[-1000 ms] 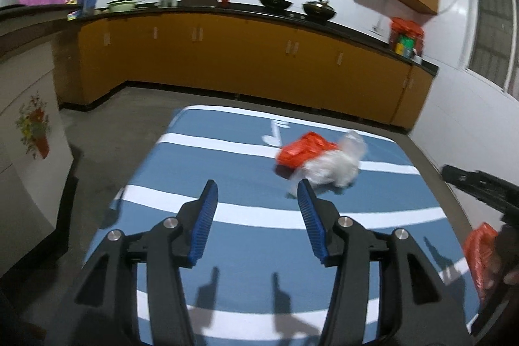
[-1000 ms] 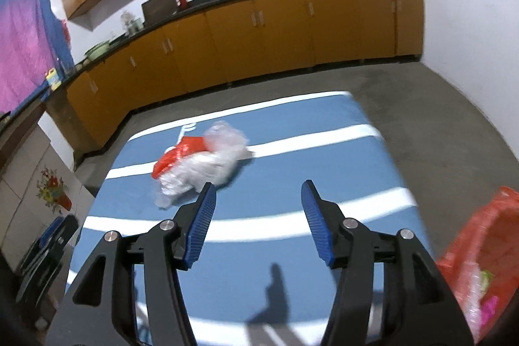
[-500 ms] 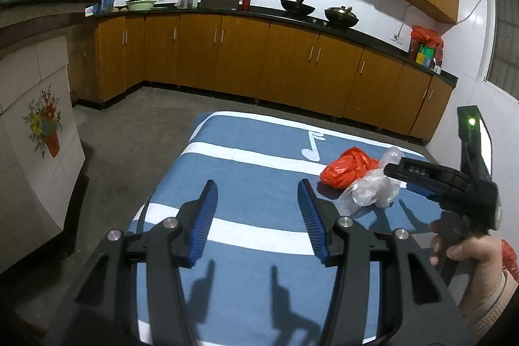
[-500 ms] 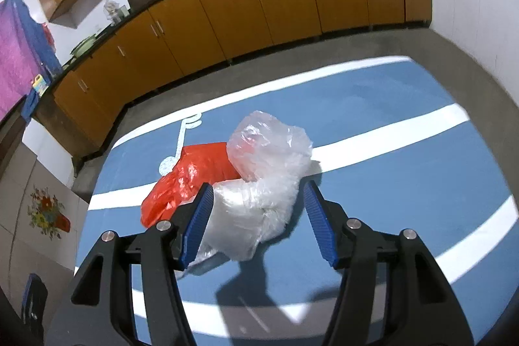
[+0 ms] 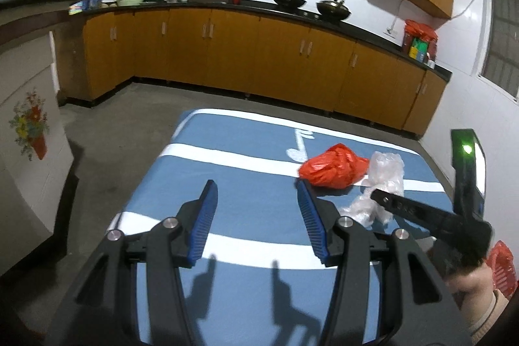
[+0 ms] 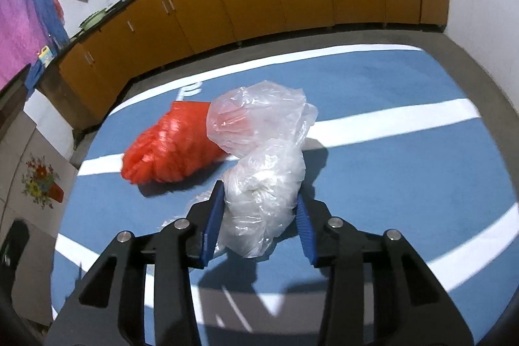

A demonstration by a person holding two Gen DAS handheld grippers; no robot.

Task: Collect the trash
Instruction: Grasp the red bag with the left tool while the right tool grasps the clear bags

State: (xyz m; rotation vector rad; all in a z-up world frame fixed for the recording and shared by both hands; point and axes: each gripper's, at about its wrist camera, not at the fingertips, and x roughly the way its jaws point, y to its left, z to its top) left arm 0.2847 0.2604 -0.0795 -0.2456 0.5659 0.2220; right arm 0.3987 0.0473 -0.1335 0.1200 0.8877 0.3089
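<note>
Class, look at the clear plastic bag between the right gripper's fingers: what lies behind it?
Behind the clear plastic bag lies a red plastic bag, partly covered by it. Further back, blue striped cloth.

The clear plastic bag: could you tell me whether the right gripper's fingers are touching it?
Touching. The right wrist view shows the clear plastic bag between both blue fingers, which have just been closing and press its sides.

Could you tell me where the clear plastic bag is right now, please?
In the right wrist view the clear plastic bag lies on the blue striped cloth, between the right gripper's closing jaws, with the red bag touching its left.
</note>
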